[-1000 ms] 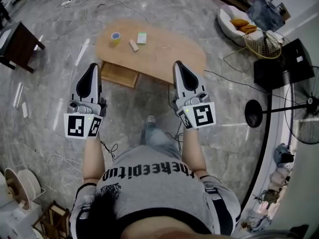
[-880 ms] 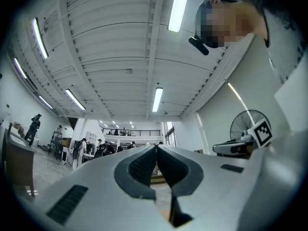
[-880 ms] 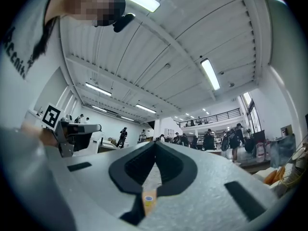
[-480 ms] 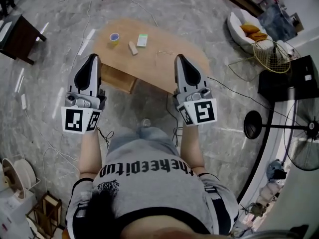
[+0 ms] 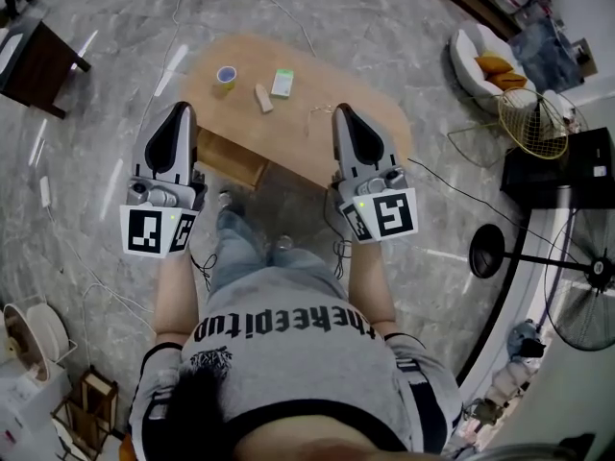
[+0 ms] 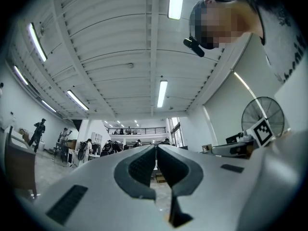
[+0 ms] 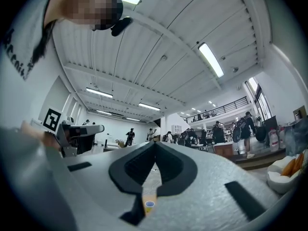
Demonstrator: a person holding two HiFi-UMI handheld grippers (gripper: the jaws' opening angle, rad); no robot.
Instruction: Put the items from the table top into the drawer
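We wear a grey T-shirt (image 5: 288,358) with black letters across the chest. Its short sleeves (image 5: 425,392) are black with white stripes. Our jeans (image 5: 240,253) are faded blue. The left gripper (image 5: 180,108) and the right gripper (image 5: 342,110) are grey tapered shells with black pads (image 6: 138,169). Each one carries a white cube (image 5: 384,216) with black square markers.
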